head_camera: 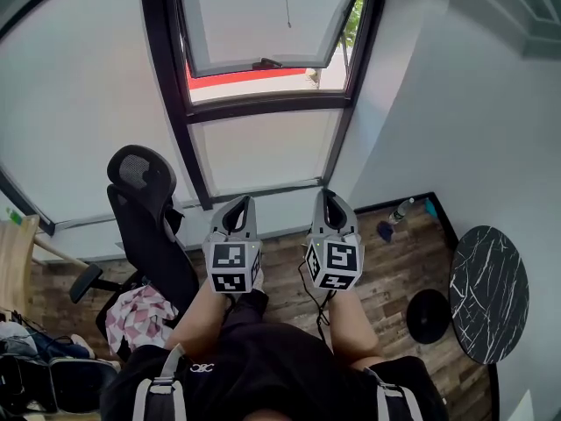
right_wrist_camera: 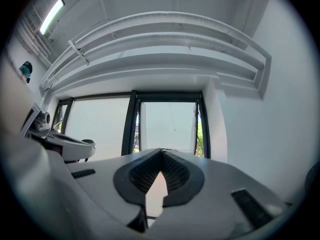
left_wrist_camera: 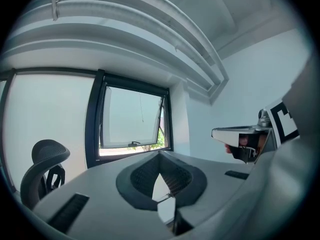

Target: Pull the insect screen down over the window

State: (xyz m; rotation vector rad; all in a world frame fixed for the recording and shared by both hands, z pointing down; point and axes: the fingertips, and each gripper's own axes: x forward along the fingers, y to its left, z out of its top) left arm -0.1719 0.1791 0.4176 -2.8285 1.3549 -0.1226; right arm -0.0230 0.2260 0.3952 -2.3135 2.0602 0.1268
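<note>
Black metal frames the window (head_camera: 263,105) straight ahead in the head view. Its upper sash (head_camera: 263,24) is tilted open at the bottom, and a thin cord (head_camera: 287,3) hangs in front of the pane from above. No insect screen shows across the opening. I judge that it sits rolled up above the top of the picture and that the cord is its pull. The left tongs (head_camera: 240,203) and right tongs (head_camera: 330,198) are held low, side by side, pointing at the window and well apart from the cord. An office chair (head_camera: 145,226) stands to the left, near the glass.

In the left gripper view the left tongs (left_wrist_camera: 160,155) are pressed together at the tips with nothing between them. Beyond them lie the window (left_wrist_camera: 132,119) and the cord (left_wrist_camera: 141,109), far off and untouched.

In the right gripper view the right tongs (right_wrist_camera: 161,153) are likewise closed tip to tip and empty. They are aimed almost squarely at the window (right_wrist_camera: 170,126), and the cord (right_wrist_camera: 172,118) dangles down its middle.

The cord looks limp, light and thin, so it would likely swing away from a glancing touch. A firm pinch near its lower end, with the tongs first spread and brought around it, seems the sound hold. The mesh itself should be light and easily torn, and probably sprung toward its roller. That calls for a straight, steady downward draw, and a hold on the bottom bar once it comes within reach.
</note>
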